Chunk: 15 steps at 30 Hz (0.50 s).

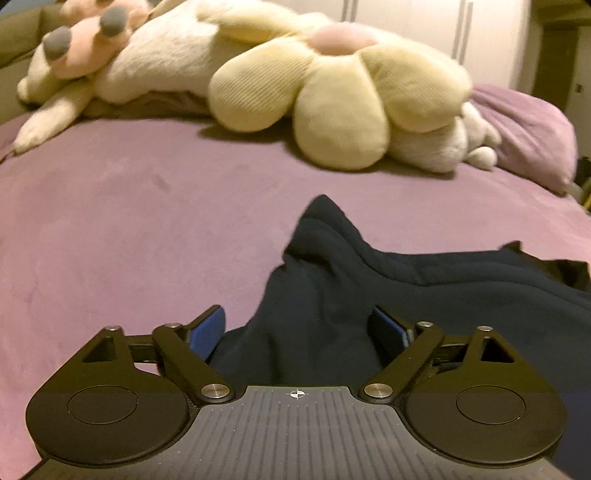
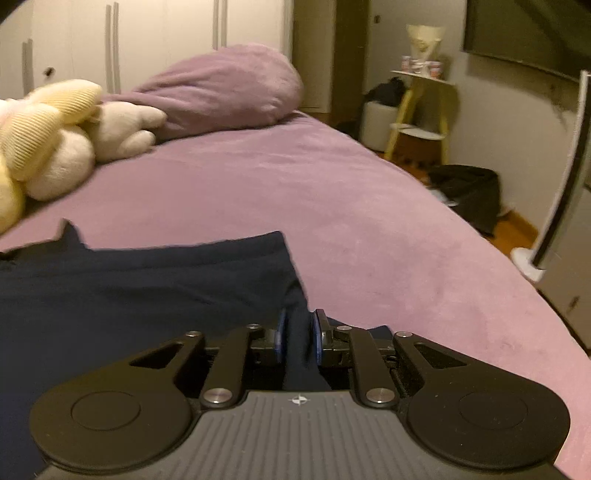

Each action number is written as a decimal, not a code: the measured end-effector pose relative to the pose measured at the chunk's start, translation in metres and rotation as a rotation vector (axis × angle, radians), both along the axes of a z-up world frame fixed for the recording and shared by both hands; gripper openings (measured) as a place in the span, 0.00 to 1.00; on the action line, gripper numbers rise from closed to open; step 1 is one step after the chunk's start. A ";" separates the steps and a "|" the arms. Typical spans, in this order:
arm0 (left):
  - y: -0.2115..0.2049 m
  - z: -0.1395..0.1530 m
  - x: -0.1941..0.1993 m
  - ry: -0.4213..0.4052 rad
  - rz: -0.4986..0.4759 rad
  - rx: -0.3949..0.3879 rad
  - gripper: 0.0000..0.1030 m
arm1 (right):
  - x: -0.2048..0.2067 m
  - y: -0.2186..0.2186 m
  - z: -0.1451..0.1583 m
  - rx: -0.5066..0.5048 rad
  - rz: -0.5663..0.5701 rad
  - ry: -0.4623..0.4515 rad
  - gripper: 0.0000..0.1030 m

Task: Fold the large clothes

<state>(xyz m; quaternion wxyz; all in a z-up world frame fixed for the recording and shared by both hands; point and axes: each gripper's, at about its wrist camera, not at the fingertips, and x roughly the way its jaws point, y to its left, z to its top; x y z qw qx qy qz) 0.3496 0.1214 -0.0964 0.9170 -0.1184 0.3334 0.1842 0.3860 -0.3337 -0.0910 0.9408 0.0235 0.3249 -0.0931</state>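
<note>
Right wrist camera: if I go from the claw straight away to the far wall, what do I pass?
Right claw → navy garment → purple bed → purple pillow → white wardrobe.

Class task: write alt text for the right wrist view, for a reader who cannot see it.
The right gripper is shut on a fold of the dark navy garment, which lies on a purple bed cover. Cream plush toys and a purple pillow sit further up the bed, before white wardrobe doors.
</note>
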 end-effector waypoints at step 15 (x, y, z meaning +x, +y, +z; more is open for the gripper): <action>-0.083 0.041 -0.002 -0.055 -0.154 0.116 0.98 | -0.024 0.088 0.052 0.116 0.351 -0.159 0.46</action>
